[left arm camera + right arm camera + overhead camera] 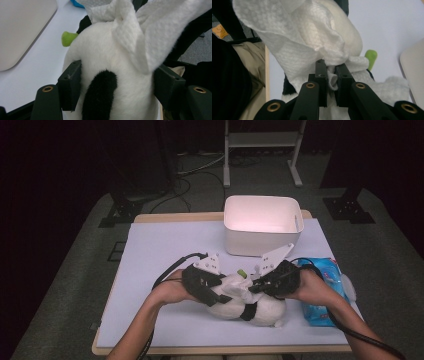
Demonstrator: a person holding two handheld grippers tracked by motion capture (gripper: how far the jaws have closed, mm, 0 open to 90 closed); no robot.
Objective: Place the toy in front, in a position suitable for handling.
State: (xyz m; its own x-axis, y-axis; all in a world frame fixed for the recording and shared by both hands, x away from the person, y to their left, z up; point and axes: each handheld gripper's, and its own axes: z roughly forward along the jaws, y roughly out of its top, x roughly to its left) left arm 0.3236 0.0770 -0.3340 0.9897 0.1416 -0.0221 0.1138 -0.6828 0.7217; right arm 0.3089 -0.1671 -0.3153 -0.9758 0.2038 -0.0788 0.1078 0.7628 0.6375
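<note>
Both forearms are showing bare, with no sleeves. The left gripper (212,287) and right gripper (260,284) are wearing black bodies, grey three-cornered plates, brass-ringed screw holes and trailing black cables.

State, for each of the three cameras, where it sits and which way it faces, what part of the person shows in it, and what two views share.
High view: above the person's side, looking forward and down at the table; both forearms, left tool and right tool show.
Left gripper view: rides the left tool, looking along its jaws clamping the plush toy.
Right gripper view: rides the right tool, looking along its jaws pinching the white wipe.
Shared by both gripper views: toy, wipe, green tip.
</note>
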